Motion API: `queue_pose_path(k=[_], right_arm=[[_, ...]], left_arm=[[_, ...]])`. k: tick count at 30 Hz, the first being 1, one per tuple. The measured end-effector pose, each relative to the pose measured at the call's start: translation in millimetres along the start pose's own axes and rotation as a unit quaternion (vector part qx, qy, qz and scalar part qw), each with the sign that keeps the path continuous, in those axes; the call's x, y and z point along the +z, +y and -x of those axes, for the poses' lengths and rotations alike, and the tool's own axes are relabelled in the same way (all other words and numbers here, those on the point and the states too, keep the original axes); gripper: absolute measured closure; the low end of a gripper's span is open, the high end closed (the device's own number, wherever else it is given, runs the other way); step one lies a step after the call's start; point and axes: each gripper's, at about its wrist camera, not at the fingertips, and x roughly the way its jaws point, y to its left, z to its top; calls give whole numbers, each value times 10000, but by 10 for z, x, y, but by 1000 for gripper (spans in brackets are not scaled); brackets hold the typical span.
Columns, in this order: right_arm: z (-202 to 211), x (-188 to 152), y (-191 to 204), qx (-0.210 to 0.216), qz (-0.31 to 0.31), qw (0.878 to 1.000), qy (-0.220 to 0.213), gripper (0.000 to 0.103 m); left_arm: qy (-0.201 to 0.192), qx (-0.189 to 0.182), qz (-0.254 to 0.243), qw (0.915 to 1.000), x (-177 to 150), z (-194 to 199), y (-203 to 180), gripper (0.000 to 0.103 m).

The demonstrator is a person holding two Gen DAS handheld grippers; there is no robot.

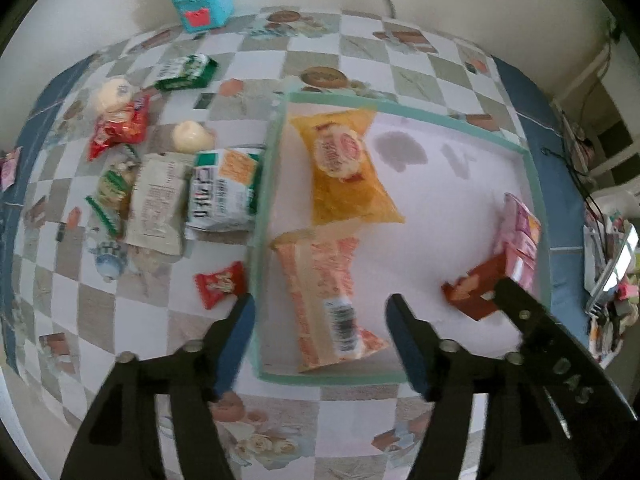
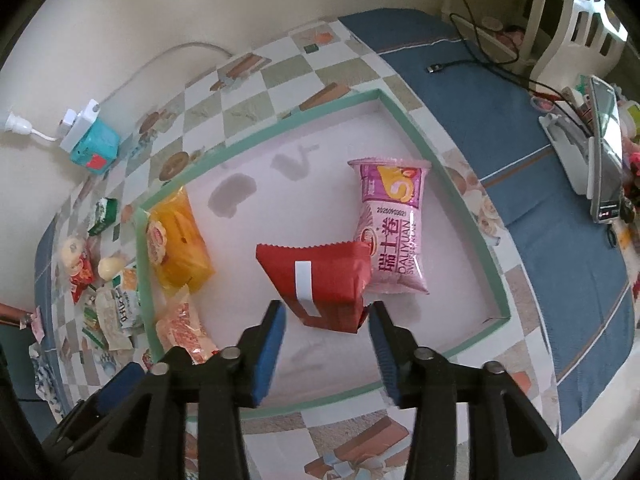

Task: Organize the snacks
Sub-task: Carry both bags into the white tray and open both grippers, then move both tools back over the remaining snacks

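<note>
Tray [image 2: 460,204] on the surface [image 2: 256,92], four snack packets in it, two along its left wall [image 1: 260,216], two overlapping at right, loose snacks [image 1: 160,200] heaped left of the tray, small box [image 1: 202,0] behind by the wall

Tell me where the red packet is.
The red packet lies inside the tray, mid-frame in the right wrist view, just ahead of the open right gripper, its far corner overlapping the pink packet.

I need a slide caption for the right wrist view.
Open right gripper above a red packet inside the green-rimmed tray.
</note>
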Motion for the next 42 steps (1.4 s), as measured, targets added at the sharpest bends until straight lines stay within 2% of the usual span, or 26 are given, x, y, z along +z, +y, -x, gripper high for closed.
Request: queue_pose_path(k=[1, 5, 9, 10, 15, 18, 21, 33, 39, 42], right_arm=[[34, 6, -4, -73, -11, 10000, -61, 38], [92, 28, -14, -56, -26, 9999, -138, 34], [90, 26, 11, -154, 26, 9998, -144, 27], [82, 24, 20, -173, 41, 9997, -138, 21], [74, 1, 91, -301, 168, 9993, -175, 18], [61, -20, 176, -334, 244, 9989, -197, 0], [54, -49, 291, -333, 334, 9987, -204, 0], [-64, -271, 1022, -130, 896, 9958, -92, 0], [-171, -444, 1450, -62, 1246, 9922, 8, 0], [-237, -519, 1622, -29, 1386, 9903, 71, 0]], left_arm=[[-57, 57, 34, 10000, 9, 19, 35, 21], [-131, 140, 230, 9996, 44, 47, 195, 19], [-242, 375, 477, 9979, 92, 56, 429, 10], [-277, 449, 555, 9971, 112, 60, 503, 10], [-387, 749, 1117, 9902, 183, 95, 978, 10], [-449, 934, 1387, 9849, 196, 132, 1237, 10], [-529, 1123, 1592, 9794, 204, 177, 1481, 10], [-596, 1249, 2583, 9561, 119, 287, 2446, 9], [-511, 1243, 2840, 9494, 53, 258, 2766, 9], [-403, 1290, 2798, 9505, 46, 189, 2829, 9]])
